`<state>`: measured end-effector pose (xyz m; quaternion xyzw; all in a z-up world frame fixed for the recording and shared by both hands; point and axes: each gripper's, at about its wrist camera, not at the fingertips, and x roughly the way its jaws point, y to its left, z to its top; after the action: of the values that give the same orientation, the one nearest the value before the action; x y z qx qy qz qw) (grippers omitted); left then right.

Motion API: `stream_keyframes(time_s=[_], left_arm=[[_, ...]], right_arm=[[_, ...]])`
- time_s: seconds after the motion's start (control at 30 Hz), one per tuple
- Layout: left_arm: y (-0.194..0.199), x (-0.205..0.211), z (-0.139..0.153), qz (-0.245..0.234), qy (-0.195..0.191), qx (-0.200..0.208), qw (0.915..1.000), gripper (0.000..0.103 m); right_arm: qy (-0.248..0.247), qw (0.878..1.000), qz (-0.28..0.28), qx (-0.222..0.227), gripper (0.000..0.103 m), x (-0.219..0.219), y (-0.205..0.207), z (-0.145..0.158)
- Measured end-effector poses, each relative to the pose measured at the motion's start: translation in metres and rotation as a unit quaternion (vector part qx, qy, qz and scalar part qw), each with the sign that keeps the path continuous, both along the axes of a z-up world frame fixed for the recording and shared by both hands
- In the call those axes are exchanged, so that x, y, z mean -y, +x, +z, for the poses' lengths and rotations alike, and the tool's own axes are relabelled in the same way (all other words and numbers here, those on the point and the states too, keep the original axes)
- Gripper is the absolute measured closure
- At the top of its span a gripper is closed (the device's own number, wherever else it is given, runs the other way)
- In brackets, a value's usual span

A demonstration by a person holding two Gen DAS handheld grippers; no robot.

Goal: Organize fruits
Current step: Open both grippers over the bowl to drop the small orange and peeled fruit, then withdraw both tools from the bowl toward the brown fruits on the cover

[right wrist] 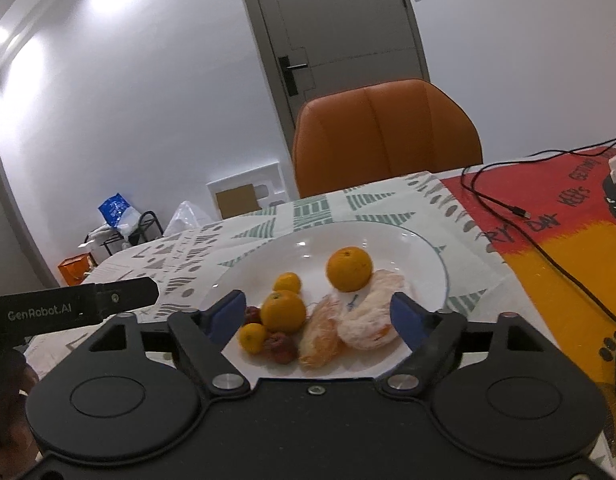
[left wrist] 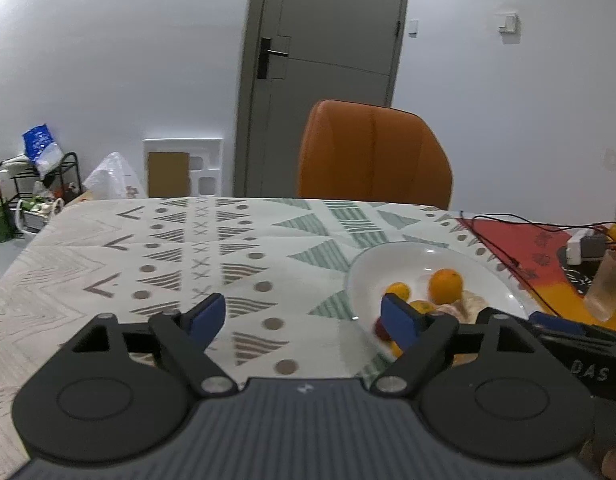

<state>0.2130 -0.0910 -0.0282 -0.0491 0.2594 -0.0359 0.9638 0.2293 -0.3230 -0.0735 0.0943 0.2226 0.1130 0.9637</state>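
Observation:
A white plate on the patterned tablecloth holds the fruit. On it sit a large orange, a medium orange, two small oranges, a peeled citrus with loose peel, and small dark red fruits. My right gripper is open over the plate's near side, its blue pads apart from the fruit. My left gripper is open left of the plate, over bare cloth, its right pad in front of the plate's rim. The large orange shows there too.
An orange chair stands behind the table's far edge. A red and yellow cloth with a black cable lies to the right. A white adapter and a translucent bottle sit at far right. Clutter lines the left wall.

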Motion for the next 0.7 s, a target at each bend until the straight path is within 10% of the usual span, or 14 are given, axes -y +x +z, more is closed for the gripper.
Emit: stream_keyframes(time_s=[0.7], left_arm=[[-0.030,-0.064,-0.001,0.071,-0.020,0.006,0.9973,0.005]], right_arm=[[0.003,0.998,0.055,0.012,0.000,-0.051,-0.006,0.001]])
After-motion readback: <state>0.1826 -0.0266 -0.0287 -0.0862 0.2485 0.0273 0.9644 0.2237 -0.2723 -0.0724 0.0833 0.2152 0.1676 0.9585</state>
